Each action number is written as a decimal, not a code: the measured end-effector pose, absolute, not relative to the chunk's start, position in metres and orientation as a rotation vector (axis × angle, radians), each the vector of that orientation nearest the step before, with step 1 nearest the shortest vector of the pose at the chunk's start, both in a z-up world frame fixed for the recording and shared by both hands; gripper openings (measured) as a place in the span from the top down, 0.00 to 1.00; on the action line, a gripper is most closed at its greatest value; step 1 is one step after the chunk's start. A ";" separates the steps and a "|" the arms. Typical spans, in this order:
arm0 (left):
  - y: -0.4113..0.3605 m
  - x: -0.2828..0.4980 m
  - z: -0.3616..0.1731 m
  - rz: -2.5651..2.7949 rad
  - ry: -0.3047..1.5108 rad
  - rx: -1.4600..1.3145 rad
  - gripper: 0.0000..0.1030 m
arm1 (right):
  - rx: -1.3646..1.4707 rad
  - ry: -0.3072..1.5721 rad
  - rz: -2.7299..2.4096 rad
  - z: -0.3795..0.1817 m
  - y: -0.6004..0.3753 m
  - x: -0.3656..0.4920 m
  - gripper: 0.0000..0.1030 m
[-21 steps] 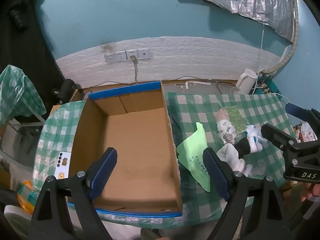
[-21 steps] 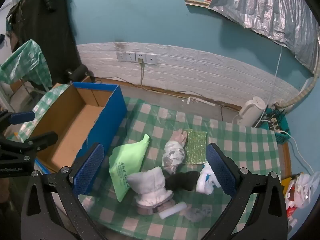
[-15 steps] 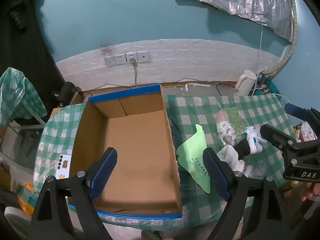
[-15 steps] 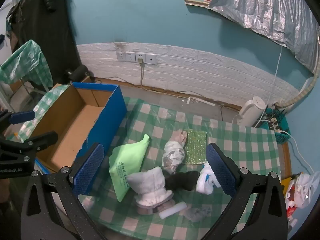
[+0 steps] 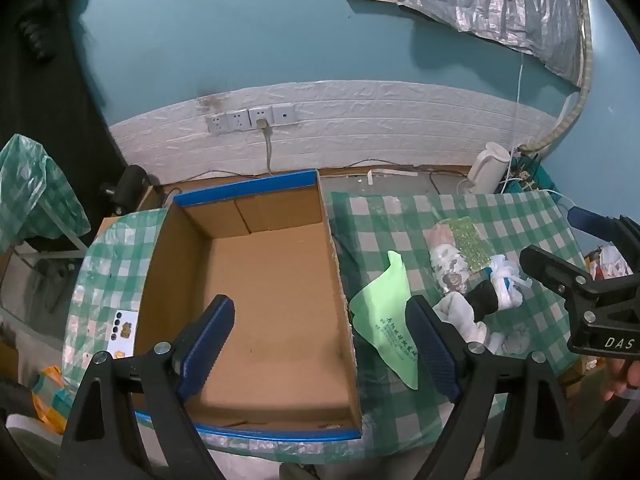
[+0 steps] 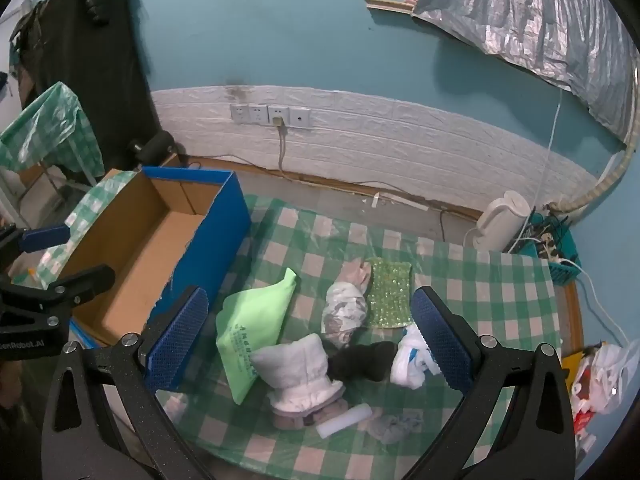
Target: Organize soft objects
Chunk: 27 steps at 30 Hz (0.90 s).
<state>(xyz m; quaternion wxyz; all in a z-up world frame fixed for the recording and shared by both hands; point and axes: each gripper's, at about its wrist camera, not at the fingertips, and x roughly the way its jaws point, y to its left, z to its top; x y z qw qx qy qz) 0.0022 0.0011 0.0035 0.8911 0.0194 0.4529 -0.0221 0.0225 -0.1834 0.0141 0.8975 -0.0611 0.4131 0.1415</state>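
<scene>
From the left wrist, the left gripper [image 5: 320, 344] tilts steeply down over the open cardboard box [image 5: 256, 292], jaws wide with nothing between them; one blue pad hangs above the box floor, the other past the box's right wall, over the green bag [image 5: 386, 316]. The box holds nothing. To its right the soft things lie bunched on the checked table [image 5: 400, 216]: the green bag just beside the box, then a patterned roll [image 5: 450, 266], a glittery green cloth [image 5: 470, 246], a black item [image 5: 484, 300] and a white knotted bag [image 5: 506, 282]. The right gripper [image 5: 560, 248] enters from the right edge, a hand [image 5: 624, 372] behind it. From the right wrist, the right gripper [image 6: 310, 336] also points down, spread wide and empty, above the pile: the green bag [image 6: 256, 320], a white frilled cloth [image 6: 300, 372], the black item [image 6: 362, 360], the white bag [image 6: 412, 360], the roll [image 6: 346, 312] and the glittery cloth [image 6: 390, 296]. The box [image 6: 160, 248] sits to the left, where the left gripper [image 6: 60, 256] shows at the edge.
</scene>
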 end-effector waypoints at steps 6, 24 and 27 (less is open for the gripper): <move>0.000 0.000 0.003 -0.045 0.939 0.040 0.14 | -0.125 0.857 0.290 0.014 -0.183 0.023 0.02; -0.005 -0.002 -0.005 -0.053 0.945 0.051 0.14 | -0.127 0.858 0.289 0.014 -0.182 0.023 0.02; -0.006 -0.003 -0.005 -0.054 0.945 0.052 0.14 | -0.126 0.858 0.289 0.014 -0.183 0.023 0.02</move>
